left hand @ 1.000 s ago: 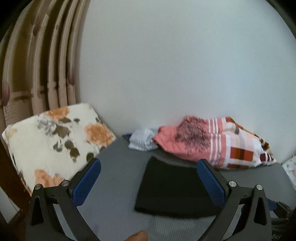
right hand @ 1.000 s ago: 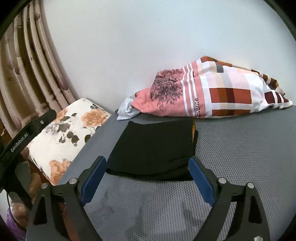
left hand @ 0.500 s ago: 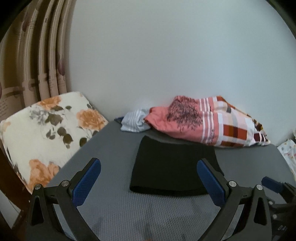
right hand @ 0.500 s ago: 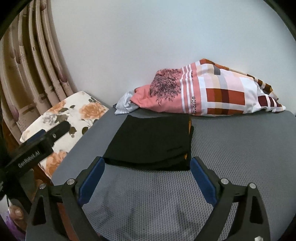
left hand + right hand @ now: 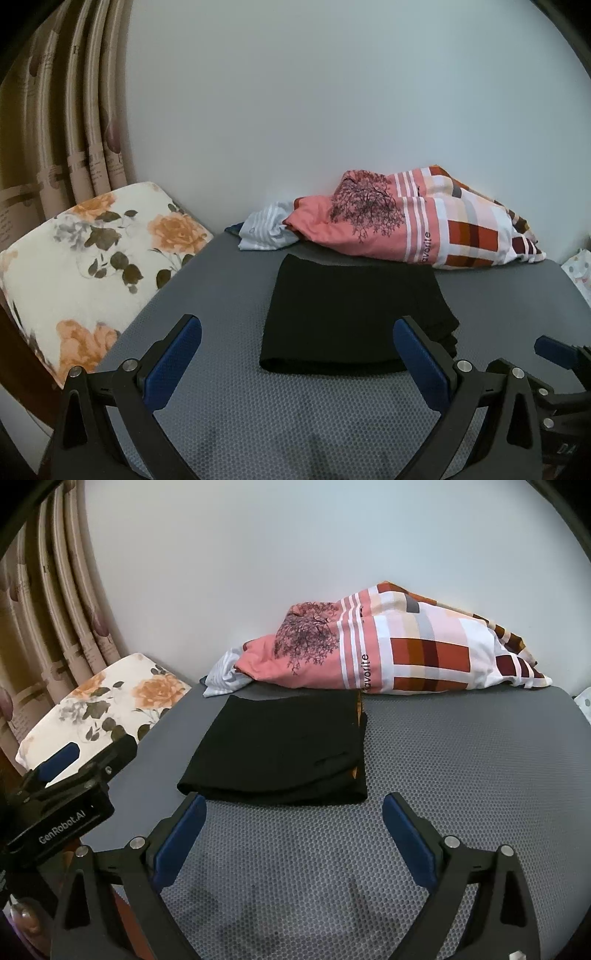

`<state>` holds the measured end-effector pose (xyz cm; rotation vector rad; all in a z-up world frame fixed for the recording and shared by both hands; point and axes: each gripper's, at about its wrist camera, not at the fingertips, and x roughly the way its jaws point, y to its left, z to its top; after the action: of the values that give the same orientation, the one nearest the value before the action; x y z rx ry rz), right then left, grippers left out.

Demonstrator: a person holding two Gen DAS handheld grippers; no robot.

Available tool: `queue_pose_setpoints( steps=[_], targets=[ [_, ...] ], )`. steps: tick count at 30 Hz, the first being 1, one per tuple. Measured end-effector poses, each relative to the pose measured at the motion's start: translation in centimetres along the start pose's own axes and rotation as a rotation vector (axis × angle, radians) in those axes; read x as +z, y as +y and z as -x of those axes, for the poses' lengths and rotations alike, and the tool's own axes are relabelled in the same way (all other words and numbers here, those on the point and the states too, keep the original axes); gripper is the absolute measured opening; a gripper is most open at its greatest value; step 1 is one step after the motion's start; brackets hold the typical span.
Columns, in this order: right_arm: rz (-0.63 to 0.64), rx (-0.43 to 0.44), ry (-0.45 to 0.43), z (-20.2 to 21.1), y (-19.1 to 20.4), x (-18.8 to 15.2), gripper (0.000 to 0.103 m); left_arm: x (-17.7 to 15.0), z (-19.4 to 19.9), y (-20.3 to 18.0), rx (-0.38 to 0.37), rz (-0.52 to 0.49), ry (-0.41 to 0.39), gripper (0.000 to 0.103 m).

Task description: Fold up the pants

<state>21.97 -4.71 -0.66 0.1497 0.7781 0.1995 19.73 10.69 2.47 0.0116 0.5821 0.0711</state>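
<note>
- Left wrist view: saw the left gripper [image 5: 297,332] with blue pads spread wide, nothing between them, poised over the grey mesh mat [image 5: 295,417].
- Found the black pants [image 5: 354,314] folded into a flat rectangle on the mat, just beyond the fingertips, the near fold edge between the two pads.
- Noted a pink patchwork pillow [image 5: 417,229] against the white wall [image 5: 332,110] on the far side, a pale striped cloth [image 5: 266,229] tucked at its left end.
- Noted a floral cushion [image 5: 92,266] at the left, beige curtain [image 5: 66,129] behind it.
- Glimpsed part of the right gripper [image 5: 554,349] at the right edge.
- Right wrist view: saw the right gripper [image 5: 293,814] with jaws wide apart, having just been opening further, nothing between the pads.
- Found the pants [image 5: 284,749] lying just past the fingertips, toward the left half of the mat [image 5: 461,775], an orange edge showing along their right side.
- Saw the pillow [image 5: 406,653] just beyond the pants, against the wall, the striped cloth [image 5: 223,674] at its left.
- Saw the left gripper [image 5: 61,757] at the left edge, near the floral cushion [image 5: 110,698]; could not tell its opening from here.
</note>
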Motion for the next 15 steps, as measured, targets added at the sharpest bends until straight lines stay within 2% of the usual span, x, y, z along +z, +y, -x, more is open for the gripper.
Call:
queue_pose_setpoints(
  steps=[15],
  targets=[
    [0.023, -0.024, 0.022, -0.68, 0.53, -0.54, 0.098, -0.39, -0.55, 0.05, -0.031, 0.002, 0.026, 0.103]
  ],
)
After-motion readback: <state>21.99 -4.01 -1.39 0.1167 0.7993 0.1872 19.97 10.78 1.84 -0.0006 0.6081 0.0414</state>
